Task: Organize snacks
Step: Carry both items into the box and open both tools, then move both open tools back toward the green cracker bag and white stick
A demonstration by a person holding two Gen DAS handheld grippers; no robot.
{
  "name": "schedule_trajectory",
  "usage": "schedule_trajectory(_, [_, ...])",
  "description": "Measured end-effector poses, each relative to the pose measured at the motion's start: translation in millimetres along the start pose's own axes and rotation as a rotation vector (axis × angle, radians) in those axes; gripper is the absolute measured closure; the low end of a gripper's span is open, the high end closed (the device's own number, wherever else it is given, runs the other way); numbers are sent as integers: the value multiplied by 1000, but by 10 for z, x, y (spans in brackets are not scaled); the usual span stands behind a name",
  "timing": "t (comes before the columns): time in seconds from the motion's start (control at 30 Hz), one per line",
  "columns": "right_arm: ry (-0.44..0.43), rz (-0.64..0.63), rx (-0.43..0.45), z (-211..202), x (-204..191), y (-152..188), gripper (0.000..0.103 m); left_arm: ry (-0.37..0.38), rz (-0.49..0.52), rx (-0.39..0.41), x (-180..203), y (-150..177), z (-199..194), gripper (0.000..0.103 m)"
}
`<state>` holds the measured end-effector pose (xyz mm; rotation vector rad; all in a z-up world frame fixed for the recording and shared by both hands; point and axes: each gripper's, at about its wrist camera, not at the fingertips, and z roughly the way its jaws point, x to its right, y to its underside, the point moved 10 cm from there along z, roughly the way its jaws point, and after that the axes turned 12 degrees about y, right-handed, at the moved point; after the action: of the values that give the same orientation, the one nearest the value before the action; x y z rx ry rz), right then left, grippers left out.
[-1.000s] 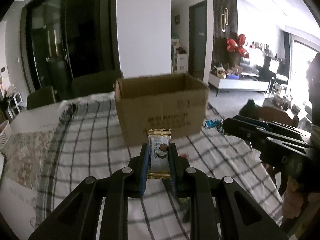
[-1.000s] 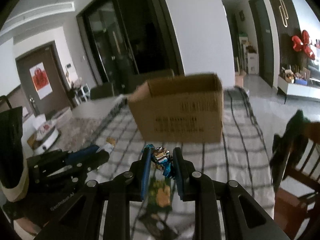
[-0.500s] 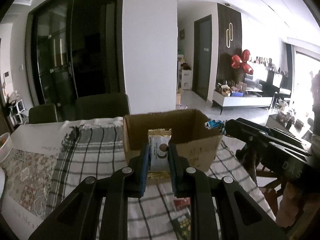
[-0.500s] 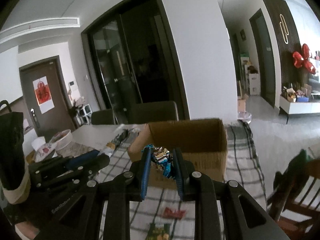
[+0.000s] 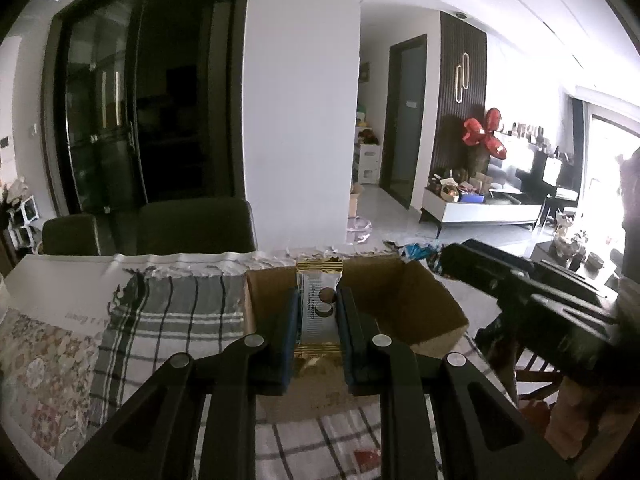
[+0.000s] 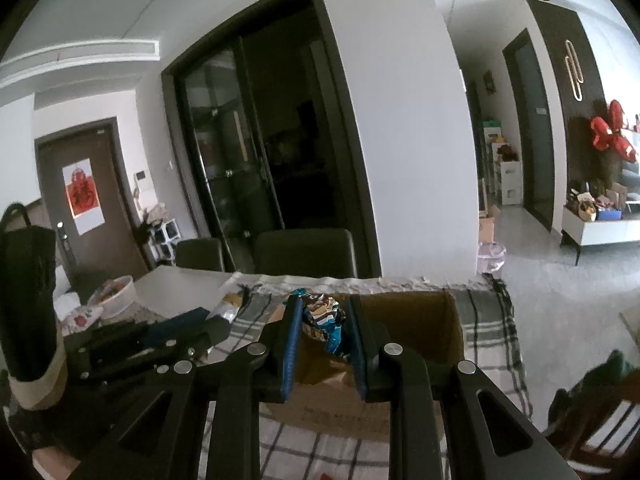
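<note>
In my left tool [image 5: 318, 312] I have a white snack packet [image 5: 319, 306] with gold crimped ends clamped between the pads, standing upright so its long axis runs up out of the grip. My right tool [image 6: 324, 324] is clamped on a crumpled blue wrapper [image 6: 322, 318], a bunched, shiny thing with brown and white print and no clear long axis. What the coming move turns on, as I judge it, is that the open cardboard box [image 5: 424, 300] lies straight ahead of and below both tools: in the left wrist view the white packet sits framed against the box's mouth and inner walls, and in the right wrist view the blue wrapper hangs over the near rim of the same box [image 6: 416, 320]. Neither snack is touching the cardboard that I can see. The left tool looks more squarely centred on the opening; the right comes in beside it, from the right of the left view. The box stands on the checked cloth [image 5: 168, 308] covering the worktop, and a few more packets lie on the cloth nearer me, too cut off to name.
</note>
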<state>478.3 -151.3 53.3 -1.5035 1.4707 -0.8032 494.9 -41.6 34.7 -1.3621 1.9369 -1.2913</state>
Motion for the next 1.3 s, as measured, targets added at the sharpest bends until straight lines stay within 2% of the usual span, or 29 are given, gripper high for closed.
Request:
schedule_trajectory(0.3, [12,-29,-86,485,24,28,79,27,-44,-69,-191,-12,431,83])
schedule_trajectory(0.37, [23,-29,-100,560,52,47,79,26,-45,-84,-225,10,514,74])
schedule_trajectory(0.4, [32,-26,-107,589,75,56,79,24,-47,-92,-234,25,536,60])
schedule_trajectory(0.43, [41,-28,-119,619,94,67,76,19,-51,-89,-246,37,539,53])
schedule_trajectory(0.47, [50,-25,-126,635,116,79,65,16,-51,-85,-246,49,527,53])
schedule_trajectory(0.53, [70,-12,-127,622,167,107,54,5,-42,-86,-240,86,495,51])
schedule_trajectory(0.73, [92,0,-116,455,248,201,54,-24,-5,-68,-138,177,293,43])
schedule_trajectory(1.03, [135,19,-83,-20,379,322,54,-18,42,-32,155,301,-125,40])
schedule_trajectory(1.3, [148,38,-87,-423,394,500,54,24,80,-26,429,510,-424,40])
